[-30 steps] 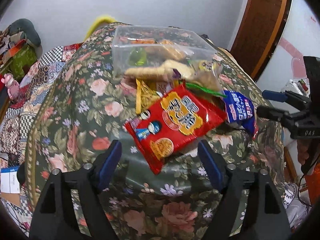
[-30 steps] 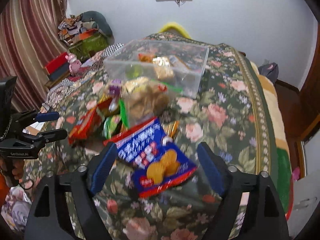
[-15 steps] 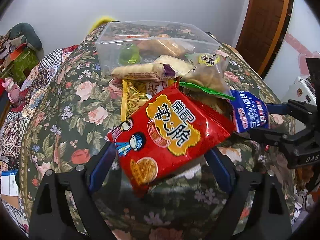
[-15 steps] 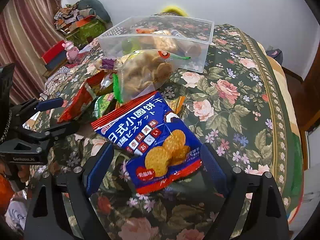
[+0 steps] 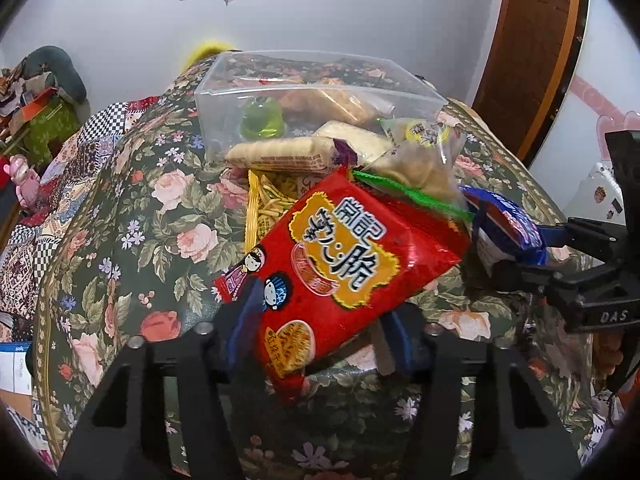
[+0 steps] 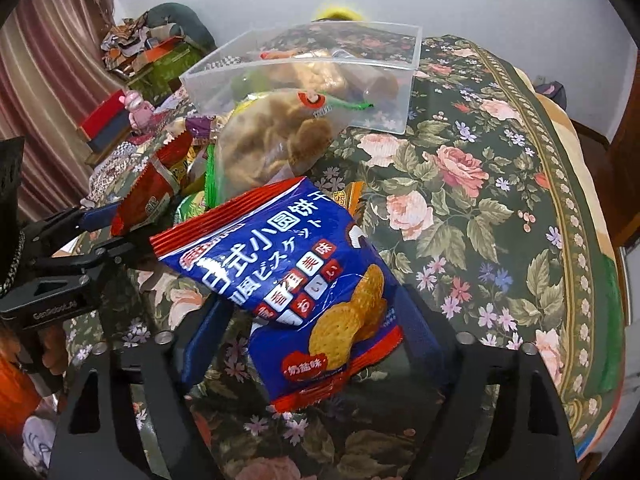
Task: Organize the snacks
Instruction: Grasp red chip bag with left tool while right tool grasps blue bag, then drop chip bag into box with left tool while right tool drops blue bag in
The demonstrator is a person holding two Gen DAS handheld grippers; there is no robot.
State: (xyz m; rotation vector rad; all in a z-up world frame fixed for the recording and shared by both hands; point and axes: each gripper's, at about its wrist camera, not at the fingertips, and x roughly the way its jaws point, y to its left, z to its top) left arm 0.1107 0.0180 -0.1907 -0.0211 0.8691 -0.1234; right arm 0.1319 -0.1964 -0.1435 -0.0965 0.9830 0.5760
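Two grippers are down in the snack pile on the floral-covered table point(image 5: 132, 208), and both have just been closing on a packet. Over on the left, the left gripper point(image 5: 320, 328) has its blue fingers point(image 5: 244, 320) drawn in from wide to about half open, pressed against the near end of the red snack packet point(image 5: 340, 268), which lies tilted on the heap with its far end raised. Behind it, a yellow bag of crisp sticks point(image 5: 268, 200) peeks out, partly covered by the red one. Further back lies a long wrapped biscuit roll point(image 5: 280, 154), right against the clear plastic bin point(image 5: 224, 80) at the far side of the table. Inside that bin: a green jelly cup point(image 5: 262, 120) and a couple of clear-wrapped pastries point(image 5: 332, 104), with more at the back that I cannot make out.

Moving right, a clear bag of fried snacks point(image 6: 272, 144) with a green sealed edge leans on the pile in front of the bin. Then the right gripper point(image 6: 316, 332): fingers point(image 6: 204, 336) also about half open, squeezing the lower end of the blue biscuit packet point(image 6: 288, 276), just beside the clear bag. Right of that, the tablecloth point(image 6: 480, 208) lies bare.
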